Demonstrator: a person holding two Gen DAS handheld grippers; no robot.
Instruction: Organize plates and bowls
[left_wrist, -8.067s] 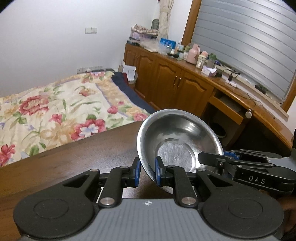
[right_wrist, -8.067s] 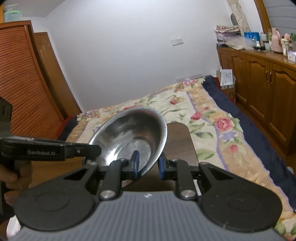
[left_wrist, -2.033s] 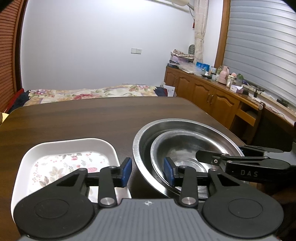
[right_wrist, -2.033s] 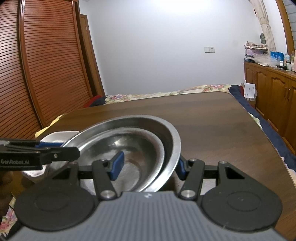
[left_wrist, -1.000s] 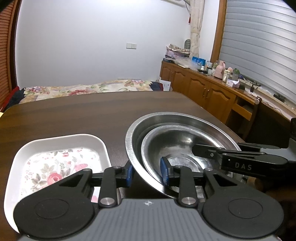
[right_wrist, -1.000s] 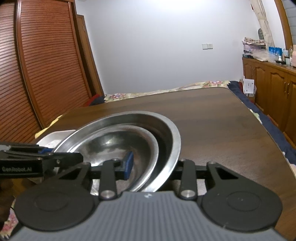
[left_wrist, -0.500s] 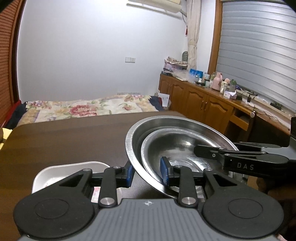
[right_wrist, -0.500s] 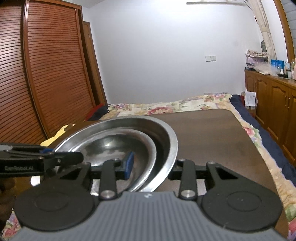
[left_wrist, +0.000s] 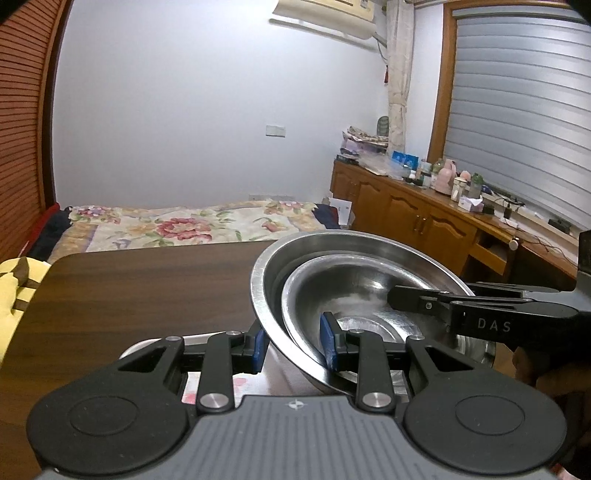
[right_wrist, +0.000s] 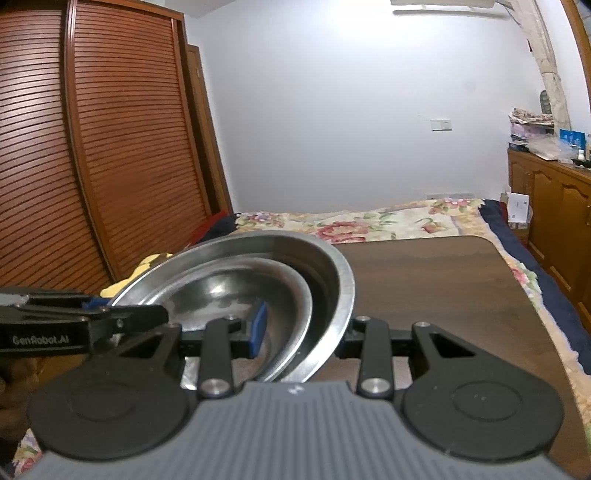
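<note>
A small steel bowl (left_wrist: 354, 284) sits nested inside a large steel bowl (left_wrist: 264, 280), and both hang tilted above the dark wooden table (left_wrist: 147, 280). My left gripper (left_wrist: 293, 343) is shut on the near rims of both bowls, one blue pad outside and one inside. In the right wrist view my right gripper (right_wrist: 303, 332) clamps the opposite rims of the large bowl (right_wrist: 341, 284) and small bowl (right_wrist: 221, 284); its right finger is hidden behind the rim. Each gripper shows in the other's view, the right gripper (left_wrist: 399, 297) and the left gripper (right_wrist: 155, 315). A white floral plate (left_wrist: 135, 347) lies below, mostly hidden.
Beyond the table's far edge (right_wrist: 443, 243) lies a bed with a floral cover (left_wrist: 177, 225). Wooden cabinets (left_wrist: 424, 221) with clutter on top run along the right. A slatted wardrobe (right_wrist: 92, 166) stands at the left, and a yellow cloth (left_wrist: 14, 284) lies beside the table.
Both grippers have lifted the nested bowls up off the table. The white floral plate has dropped nearly out of the left wrist view, and more wall shows in both views.
</note>
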